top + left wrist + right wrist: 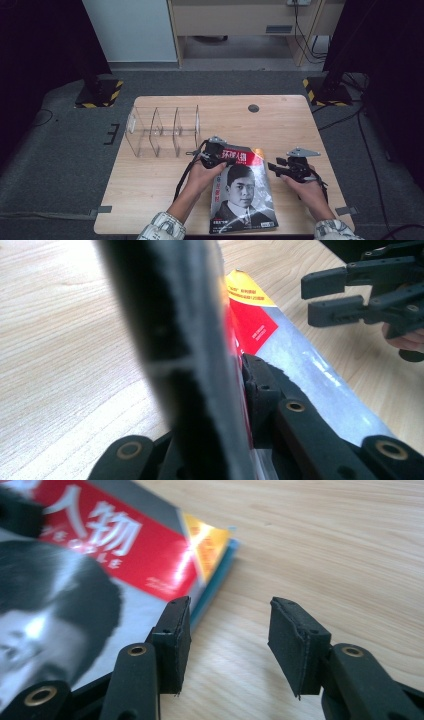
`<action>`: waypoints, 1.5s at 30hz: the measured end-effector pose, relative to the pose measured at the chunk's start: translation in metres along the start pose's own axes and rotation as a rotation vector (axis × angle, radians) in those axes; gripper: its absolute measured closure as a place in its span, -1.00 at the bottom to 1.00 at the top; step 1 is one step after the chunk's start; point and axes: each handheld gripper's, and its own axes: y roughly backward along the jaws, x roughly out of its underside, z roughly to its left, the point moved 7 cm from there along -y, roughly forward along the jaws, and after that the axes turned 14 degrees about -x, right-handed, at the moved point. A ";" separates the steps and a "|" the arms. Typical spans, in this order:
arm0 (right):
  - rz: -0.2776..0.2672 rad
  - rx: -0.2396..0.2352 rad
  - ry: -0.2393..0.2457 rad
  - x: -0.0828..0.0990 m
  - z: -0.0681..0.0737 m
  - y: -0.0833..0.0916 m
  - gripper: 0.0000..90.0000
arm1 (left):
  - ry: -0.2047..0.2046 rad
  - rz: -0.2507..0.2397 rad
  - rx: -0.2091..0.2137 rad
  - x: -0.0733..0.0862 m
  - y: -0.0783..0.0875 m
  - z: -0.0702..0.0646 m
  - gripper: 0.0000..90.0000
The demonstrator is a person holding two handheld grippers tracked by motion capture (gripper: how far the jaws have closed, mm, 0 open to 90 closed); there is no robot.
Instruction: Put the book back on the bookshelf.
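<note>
On the table, left claw clamps red-bannered portrait magazine; right claw released.

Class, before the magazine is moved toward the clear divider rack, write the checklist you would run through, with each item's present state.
1. Left gripper shut on the magazine's top edge: ok.
2. Right gripper open, with nothing between its pads: ok.
3. Right gripper off the magazine: ok, it stands beside the edge.
4. Rack slots empty: ok.
5. Table between magazine and rack bare: ok.
6. Grip firm enough to lift: cannot tell.
</note>
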 end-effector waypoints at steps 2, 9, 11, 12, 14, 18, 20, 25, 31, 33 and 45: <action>-0.008 0.026 -0.015 0.000 -0.005 0.003 0.13 | -0.002 -0.008 0.002 -0.001 0.002 -0.001 0.88; 0.001 0.093 -0.047 0.004 -0.017 0.008 0.10 | 0.020 -0.026 0.021 -0.006 0.009 -0.001 0.90; 0.002 0.096 -0.048 0.004 -0.018 0.008 0.10 | 0.032 -0.031 0.030 -0.007 0.010 -0.001 0.91; 0.002 0.096 -0.047 0.004 -0.018 0.008 0.10 | 0.034 -0.036 0.033 -0.008 0.011 -0.001 0.91; 0.005 0.098 -0.043 0.004 -0.018 0.007 0.10 | 0.036 -0.040 0.034 -0.010 0.013 0.000 0.91; 0.007 0.102 -0.044 0.005 -0.018 0.007 0.10 | 0.039 -0.054 0.040 -0.014 0.018 0.000 0.92; 0.005 0.104 -0.047 0.005 -0.019 0.007 0.10 | 0.043 -0.067 0.046 -0.016 0.021 0.000 0.92; 0.008 0.115 -0.051 0.006 -0.020 0.008 0.10 | 0.056 -0.093 0.053 -0.020 0.030 -0.001 0.92; 0.012 0.127 -0.043 0.006 -0.022 0.008 0.08 | 0.054 -0.121 0.055 -0.026 0.039 -0.003 0.92; 0.014 0.131 -0.041 0.007 -0.022 0.008 0.07 | 0.055 -0.128 0.056 -0.028 0.042 -0.003 0.92; 0.024 0.147 -0.045 0.009 -0.024 0.009 0.06 | 0.085 -0.181 0.061 -0.036 0.058 0.003 0.92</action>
